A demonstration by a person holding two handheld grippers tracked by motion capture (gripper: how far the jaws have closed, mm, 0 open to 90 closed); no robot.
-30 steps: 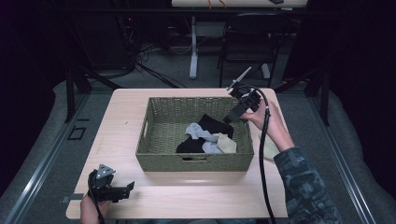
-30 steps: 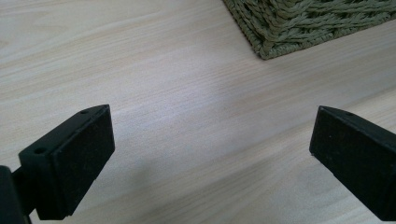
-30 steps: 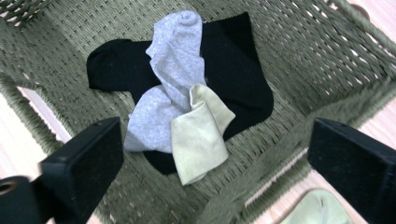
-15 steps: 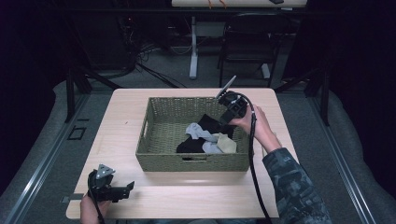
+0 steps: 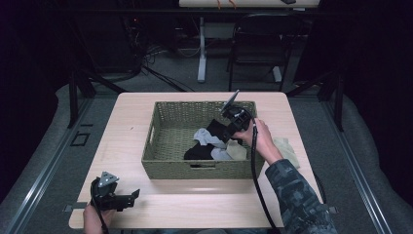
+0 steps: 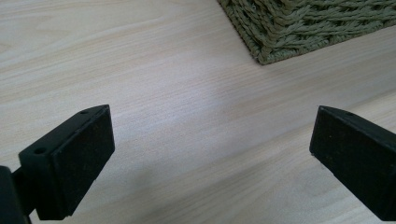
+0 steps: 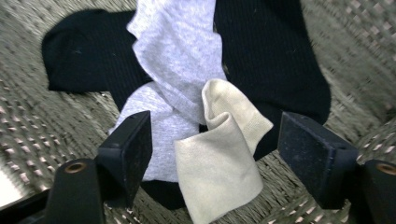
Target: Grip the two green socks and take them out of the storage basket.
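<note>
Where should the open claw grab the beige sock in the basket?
Probably the raised fold of the crumpled beige sock, which sits on top of the grey sock and black socks in the woven basket. Coming straight down from above suits it: the open right gripper already straddles that fold, so closing should pinch beige cloth alone.

My table is pale wood. The woven basket stands on it, ahead and right of my left gripper, which sits low over the near corner. A beige cloth lies beside my right wrist.
</note>
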